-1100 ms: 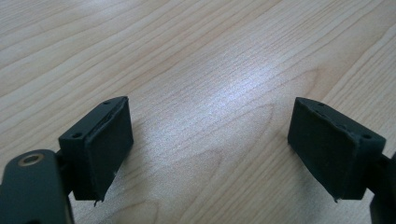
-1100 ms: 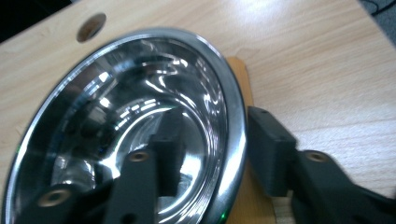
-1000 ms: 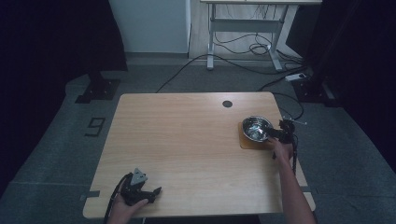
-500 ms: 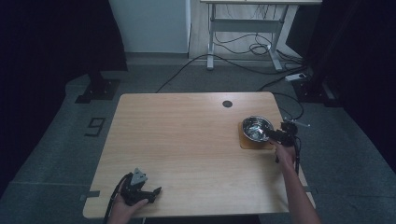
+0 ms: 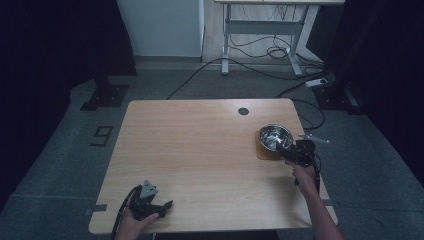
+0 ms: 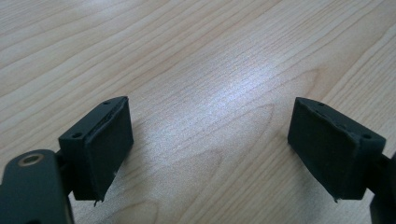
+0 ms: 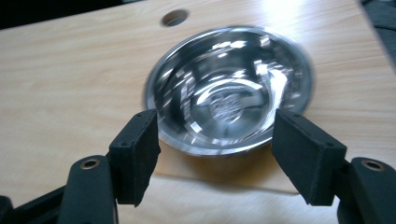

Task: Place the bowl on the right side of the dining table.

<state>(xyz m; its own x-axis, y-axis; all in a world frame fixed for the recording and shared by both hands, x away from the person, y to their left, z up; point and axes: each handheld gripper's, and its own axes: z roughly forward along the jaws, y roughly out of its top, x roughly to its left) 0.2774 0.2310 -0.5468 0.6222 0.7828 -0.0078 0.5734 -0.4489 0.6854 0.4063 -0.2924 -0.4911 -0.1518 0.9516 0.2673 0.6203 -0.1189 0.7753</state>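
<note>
Beside the steel bowl [image 5: 275, 136], your right gripper [image 5: 292, 151] has just opened, jaws spread, empty: bowl released onto its mat [image 5: 264, 153].

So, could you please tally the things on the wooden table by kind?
Steel bowl: 1
Brown mat under the bowl: 1
Hand-held gripper: 2, left and right
Total: 4
</note>
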